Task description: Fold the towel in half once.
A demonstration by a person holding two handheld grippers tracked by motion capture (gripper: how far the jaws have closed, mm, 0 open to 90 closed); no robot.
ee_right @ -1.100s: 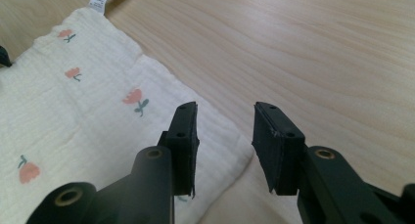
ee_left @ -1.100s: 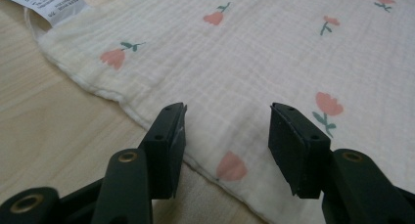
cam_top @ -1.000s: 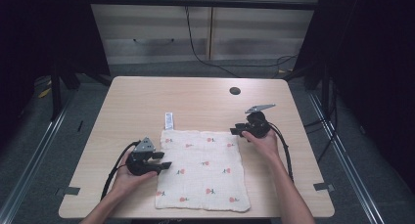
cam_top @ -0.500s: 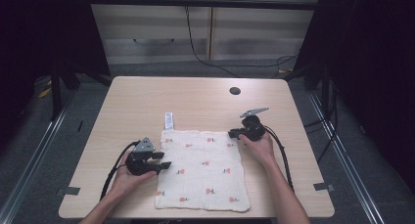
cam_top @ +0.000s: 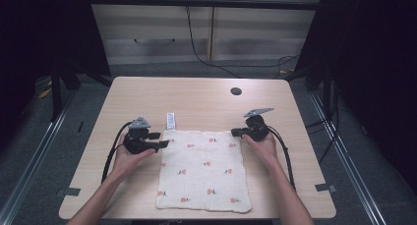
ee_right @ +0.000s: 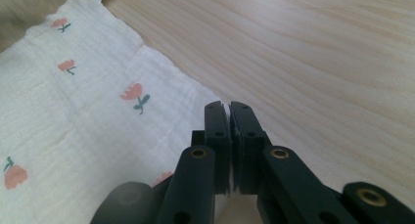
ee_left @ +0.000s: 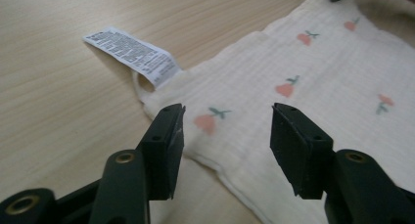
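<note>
A cream cloth [cam_top: 204, 171] printed with small red flowers lies flat on the wooden table [cam_top: 196, 97]. Its white care label [cam_top: 170, 121] sticks out from the far left corner. My left gripper [cam_top: 163, 139] is open, and in the left gripper view its jaws [ee_left: 227, 114] straddle that corner of the cloth [ee_left: 303, 67] beside the label [ee_left: 132, 55]. My right gripper [cam_top: 234, 132] sits at the far right corner. Its jaws [ee_right: 228, 106] have just been closing and now stand shut, pinching the corner of the cloth [ee_right: 73, 111].
A dark round hole [cam_top: 236, 91] marks the table's far right area. Bare wood stretches beyond the cloth. Cables trail from both grippers back along the forearms. Dark frame posts and floor rails stand on both sides of the table.
My left gripper has moved away from the person along the cloth's left edge to its far left corner. The right gripper has kept its place at the far right corner.
</note>
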